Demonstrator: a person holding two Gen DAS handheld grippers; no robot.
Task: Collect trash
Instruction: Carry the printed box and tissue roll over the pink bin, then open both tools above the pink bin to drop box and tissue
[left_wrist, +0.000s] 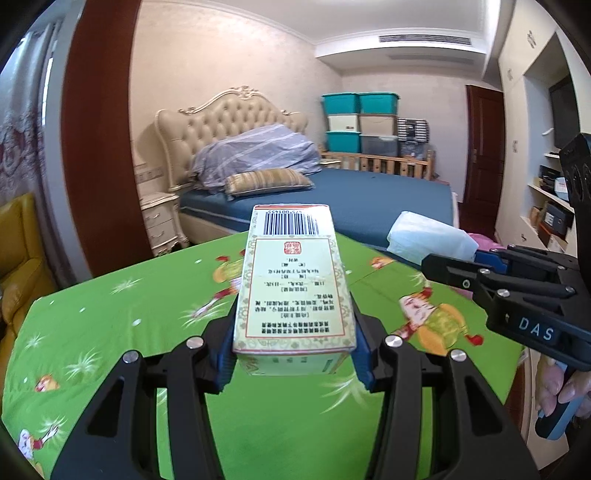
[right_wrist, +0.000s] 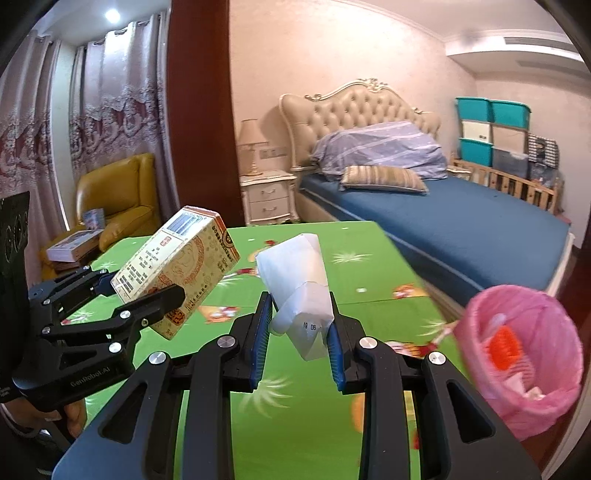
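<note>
Right wrist view: right hand-held gripper (right_wrist: 301, 332) pinches a white packet (right_wrist: 303, 291), left hand-held gripper (right_wrist: 147, 295) clamps a printed carton (right_wrist: 177, 266), both lifted clear of the green bench (right_wrist: 369, 266). Pink-lined bin (right_wrist: 524, 354) just right of the bench already holds scraps; both items remain to be dropped in, by my reading.

1. Above the table (right_wrist: 303, 424), side by side: left gripper (right_wrist: 144, 299) clamped on the box (right_wrist: 177, 269), right gripper (right_wrist: 299, 332) clamped on the crumpled wrapper (right_wrist: 303, 280).
2. Box to the left of the wrapper, apart from it, both clear of the tabletop.
3. Off the table's right edge, beside its near right corner: bin (right_wrist: 524, 354), with scraps inside.
4. Beyond the table's far edge: bed (right_wrist: 461, 229), pillows at its head.
5. Left of the bed: nightstand (right_wrist: 269, 199), lamp on top.
6. Past the table's far left corner: armchair (right_wrist: 118, 199).
</note>
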